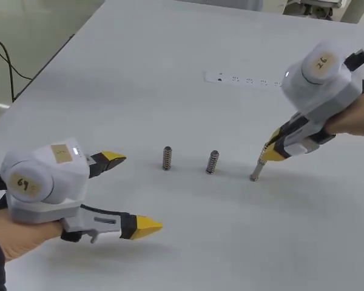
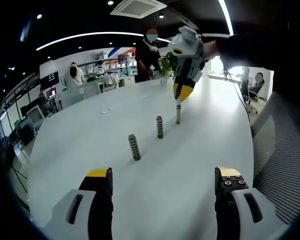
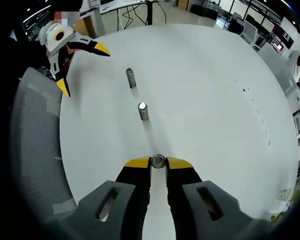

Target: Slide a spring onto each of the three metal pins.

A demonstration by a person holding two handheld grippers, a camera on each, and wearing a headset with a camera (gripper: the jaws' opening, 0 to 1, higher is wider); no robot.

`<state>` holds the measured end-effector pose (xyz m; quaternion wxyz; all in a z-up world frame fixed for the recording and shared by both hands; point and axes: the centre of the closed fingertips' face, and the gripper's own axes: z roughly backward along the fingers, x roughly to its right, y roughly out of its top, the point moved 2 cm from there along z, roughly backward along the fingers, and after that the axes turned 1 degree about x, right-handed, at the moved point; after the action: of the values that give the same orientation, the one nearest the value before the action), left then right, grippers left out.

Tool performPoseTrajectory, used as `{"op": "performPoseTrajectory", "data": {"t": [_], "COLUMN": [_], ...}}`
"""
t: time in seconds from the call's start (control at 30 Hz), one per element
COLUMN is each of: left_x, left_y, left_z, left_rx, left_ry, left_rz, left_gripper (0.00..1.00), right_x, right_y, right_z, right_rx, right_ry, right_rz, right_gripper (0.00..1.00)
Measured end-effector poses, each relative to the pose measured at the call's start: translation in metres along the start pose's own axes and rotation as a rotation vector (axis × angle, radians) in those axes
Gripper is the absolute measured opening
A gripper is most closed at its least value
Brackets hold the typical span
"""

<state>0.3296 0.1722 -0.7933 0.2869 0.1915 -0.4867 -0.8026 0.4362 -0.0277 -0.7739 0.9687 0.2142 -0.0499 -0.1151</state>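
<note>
Right gripper (image 1: 268, 154) is clenched on a spring (image 3: 158, 161) at the top of the pin (image 1: 254, 174) standing on the desk (image 1: 170, 73) just below its tips. To its left stand the nearer sprung pin (image 1: 213, 162) and the farther sprung pin (image 1: 167, 157), in a row between it and the left gripper (image 1: 142, 193). That one hovers released, jaws wide and well apart from them, and a power strip (image 1: 242, 79) lies beyond.

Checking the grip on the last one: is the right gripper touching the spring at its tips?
Touching. In the right gripper view, the yellow tips of the right gripper press against both sides of the spring, with no gap visible.
</note>
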Motion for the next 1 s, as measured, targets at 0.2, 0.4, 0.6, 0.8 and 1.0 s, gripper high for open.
{"op": "performPoseTrajectory", "data": {"t": [0.2, 0.4, 0.6, 0.8, 1.0], "left_x": [0.000, 0.002, 0.002, 0.003, 0.005], "left_y": [0.000, -0.001, -0.001, -0.001, -0.002], "left_z": [0.000, 0.000, -0.001, 0.000, 0.001], "left_rx": [-0.002, -0.004, -0.002, -0.003, -0.005], "left_ry": [-0.002, -0.004, -0.007, -0.006, -0.006], "left_rz": [0.002, 0.004, 0.006, 0.007, 0.007], "left_gripper": [0.83, 0.82, 0.82, 0.82, 0.82], "right_x": [0.000, -0.001, -0.001, -0.001, 0.000], "right_y": [-0.003, -0.006, -0.008, -0.009, -0.009], "right_z": [-0.007, -0.016, -0.023, -0.029, -0.033], "right_rx": [-0.002, -0.007, -0.016, -0.011, -0.002], "right_ry": [-0.004, -0.005, -0.010, -0.013, -0.021], "right_rz": [-0.002, -0.005, -0.007, -0.014, -0.023], "right_gripper": [0.13, 0.13, 0.13, 0.13, 0.13]}}
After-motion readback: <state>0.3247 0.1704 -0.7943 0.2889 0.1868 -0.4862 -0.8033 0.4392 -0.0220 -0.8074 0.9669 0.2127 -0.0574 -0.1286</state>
